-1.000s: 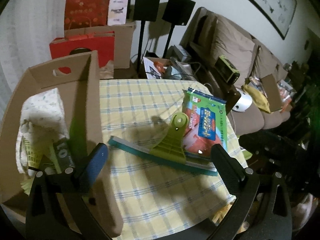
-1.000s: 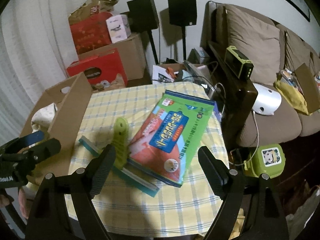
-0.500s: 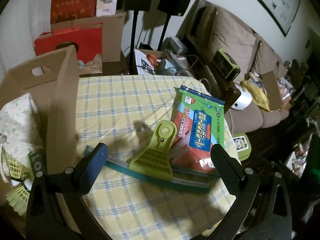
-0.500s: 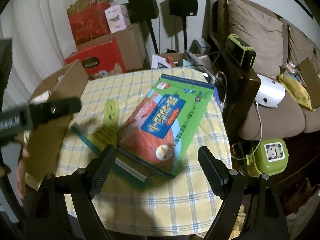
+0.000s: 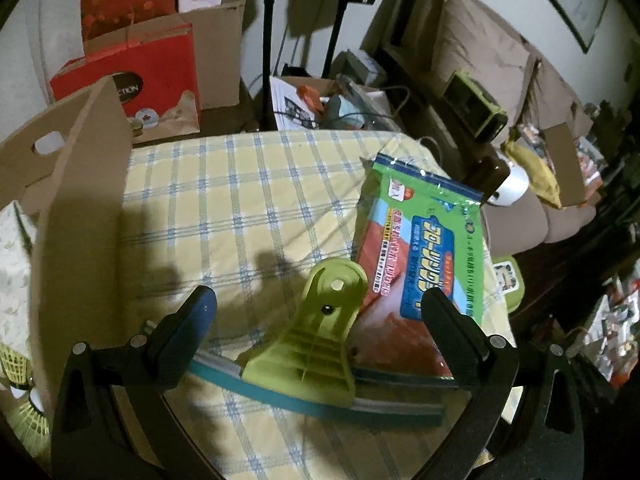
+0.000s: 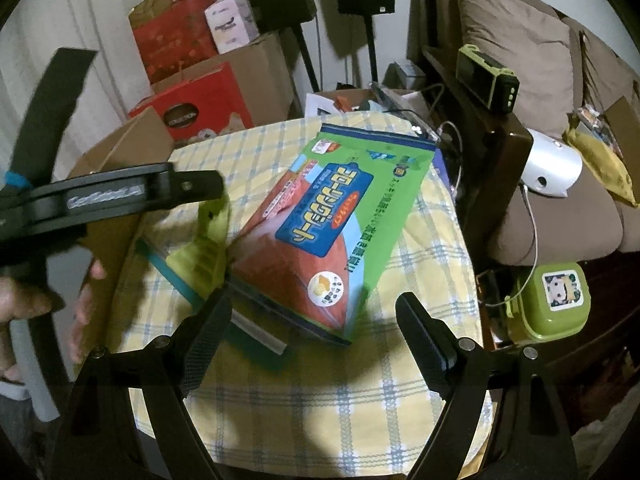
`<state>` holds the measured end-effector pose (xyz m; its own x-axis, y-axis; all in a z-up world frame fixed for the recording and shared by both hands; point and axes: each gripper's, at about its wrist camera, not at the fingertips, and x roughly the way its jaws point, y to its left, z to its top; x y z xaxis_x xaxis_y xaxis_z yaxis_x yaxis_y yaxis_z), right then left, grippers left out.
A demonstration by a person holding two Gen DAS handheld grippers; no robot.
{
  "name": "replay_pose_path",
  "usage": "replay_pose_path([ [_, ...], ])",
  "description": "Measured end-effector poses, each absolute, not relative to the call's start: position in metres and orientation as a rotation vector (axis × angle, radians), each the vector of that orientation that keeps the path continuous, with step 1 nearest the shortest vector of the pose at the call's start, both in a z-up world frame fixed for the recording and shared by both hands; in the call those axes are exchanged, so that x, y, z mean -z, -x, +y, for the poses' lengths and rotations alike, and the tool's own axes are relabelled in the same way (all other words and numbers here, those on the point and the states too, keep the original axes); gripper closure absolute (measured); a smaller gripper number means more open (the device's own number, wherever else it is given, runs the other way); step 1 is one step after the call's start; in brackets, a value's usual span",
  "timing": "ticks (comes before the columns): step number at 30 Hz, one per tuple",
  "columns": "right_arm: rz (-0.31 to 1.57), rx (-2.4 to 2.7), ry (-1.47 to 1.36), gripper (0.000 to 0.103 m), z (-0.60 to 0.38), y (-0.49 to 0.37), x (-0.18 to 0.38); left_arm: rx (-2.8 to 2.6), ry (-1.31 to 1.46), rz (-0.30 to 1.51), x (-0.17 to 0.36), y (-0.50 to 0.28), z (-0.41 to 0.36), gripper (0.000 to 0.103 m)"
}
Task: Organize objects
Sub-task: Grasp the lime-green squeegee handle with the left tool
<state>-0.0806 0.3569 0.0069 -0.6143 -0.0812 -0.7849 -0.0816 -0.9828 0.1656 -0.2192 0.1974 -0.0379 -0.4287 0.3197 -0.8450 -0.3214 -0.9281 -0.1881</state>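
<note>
Gaping empty, both claws flank a ribbed green squeegee [image 5: 320,340] touching a glossy packet [image 5: 420,256].

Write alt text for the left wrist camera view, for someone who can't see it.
An open left gripper hovers over a green-handled squeegee lying on a yellow checked tablecloth. A green and red packet rests partly on the squeegee's right end, and a cardboard box stands at the left.
</note>
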Motion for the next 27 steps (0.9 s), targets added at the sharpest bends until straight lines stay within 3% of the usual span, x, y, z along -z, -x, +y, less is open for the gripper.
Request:
replay_pose_path([
  [6, 0.290, -2.805, 1.409, 0.018, 0.355, 0.084, 0.002, -2.370, 1.422, 0.047, 0.052, 0.226, 0.210, 0.002],
  [13, 0.302, -2.804, 1.420, 0.018, 0.357, 0.084, 0.006, -2.366, 1.414, 0.158, 0.062, 0.226, 0.225, 0.024],
  [18, 0.304, -2.808, 1.426, 0.018, 0.355, 0.085, 0.005, -2.346, 1.421, 0.120, 0.067, 0.228, 0.226, 0.025],
  [20, 0.301, -2.808, 1.426, 0.018, 0.354, 0.085, 0.005, -2.347, 1.417, 0.112, 0.067, 0.230, 0.227, 0.031],
  [22, 0.300, -2.809, 1.425, 0.018, 0.354, 0.085, 0.005, -2.338, 1.429, 0.107, 0.069, 0.231, 0.228, 0.048],
  [24, 0.301, -2.808, 1.425, 0.018, 0.353, 0.085, 0.005, -2.314, 1.449, 0.103, 0.073, 0.232, 0.228, 0.058],
  [27, 0.299, -2.808, 1.427, 0.018, 0.353, 0.085, 0.004, -2.319, 1.448, 0.122, 0.075, 0.232, 0.229, 0.065],
])
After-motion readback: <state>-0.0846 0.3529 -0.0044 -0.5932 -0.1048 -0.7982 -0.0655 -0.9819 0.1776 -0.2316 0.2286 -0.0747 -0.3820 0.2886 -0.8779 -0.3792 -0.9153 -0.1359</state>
